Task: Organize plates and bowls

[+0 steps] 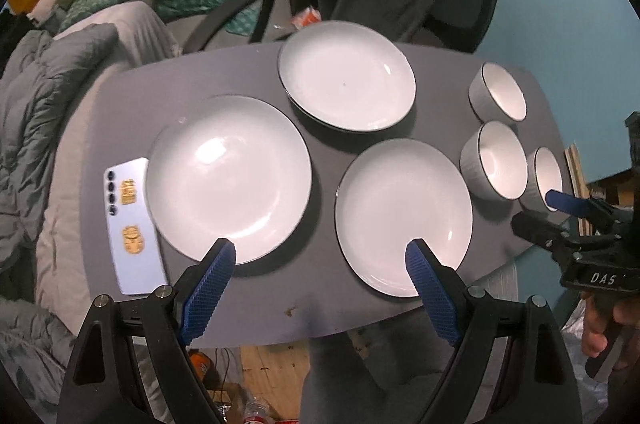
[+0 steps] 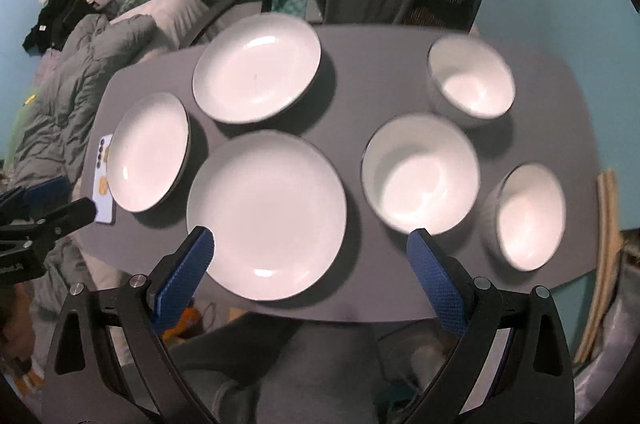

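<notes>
Three white plates and three white bowls lie singly on a grey table (image 1: 248, 320), none stacked. One plate (image 1: 228, 178) sits toward the left edge, a second plate (image 1: 346, 76) at the far edge, and a third plate (image 1: 404, 216) at the near edge. The bowls occupy the right end: one bowl (image 1: 498, 92) at the far right corner, a second bowl (image 1: 494, 160) nearer the middle, and a third bowl (image 1: 546, 178) by the right edge. All pieces lie apart from one another.

The left claw (image 1: 320, 254) is spread wide and empty, poised above the near edge between two plates. The right claw (image 2: 310, 244), likewise wide open and holding nothing, hovers over the near edge between the near plate and the middle bowl; the left view shows it out by the right edge.

Judged from this layout, sorting has not begun: all stacking of plates and of bowls remains to be done.

A pale phone (image 1: 134, 224) with gold stickers lies at the left edge; the sticker writing is illegible. The right claw's body bears the letters "DAS".
</notes>
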Available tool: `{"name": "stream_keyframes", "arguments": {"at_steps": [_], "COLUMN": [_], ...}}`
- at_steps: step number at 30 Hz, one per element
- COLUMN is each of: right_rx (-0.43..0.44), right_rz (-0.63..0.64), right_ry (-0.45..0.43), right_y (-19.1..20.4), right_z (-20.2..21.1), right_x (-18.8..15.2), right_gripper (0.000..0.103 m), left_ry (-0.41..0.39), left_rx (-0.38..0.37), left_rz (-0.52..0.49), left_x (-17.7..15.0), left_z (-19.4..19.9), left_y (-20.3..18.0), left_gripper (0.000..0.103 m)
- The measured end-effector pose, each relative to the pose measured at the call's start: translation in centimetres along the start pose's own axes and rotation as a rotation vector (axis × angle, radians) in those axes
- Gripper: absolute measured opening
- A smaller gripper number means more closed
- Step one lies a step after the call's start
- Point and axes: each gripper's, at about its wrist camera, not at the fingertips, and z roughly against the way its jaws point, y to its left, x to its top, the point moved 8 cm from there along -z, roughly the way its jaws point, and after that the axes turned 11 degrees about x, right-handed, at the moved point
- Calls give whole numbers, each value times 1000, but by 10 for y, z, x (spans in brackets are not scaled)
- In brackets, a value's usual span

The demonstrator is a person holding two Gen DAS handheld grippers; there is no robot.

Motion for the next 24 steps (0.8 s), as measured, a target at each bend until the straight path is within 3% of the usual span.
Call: {"name": "stream_keyframes", "arguments": {"at_steps": [14,18,22,24], "right_rx": [39,76,99,104], "right_rz": [-59,-92,-97,-97], "right_ry": [125,153,171,178], "right_y": [-39,-45,-49,-52], "right_z": [-56,-66,-75,-77], "right_x": [-35,-39,-42,-43], "right_gripper": [94,84,78,74], "left_ry": [76,112,152,168], "left_rx": [-42,-49,-47,-54], "left_rz": [-69,-66,-68,-60], "left_x": [0,-5,-10,-12], "left_z": [-54,-67,-81,-86], "left_y": [-24,-31,-37,-39], "left_gripper": [89,88,76,76]}}
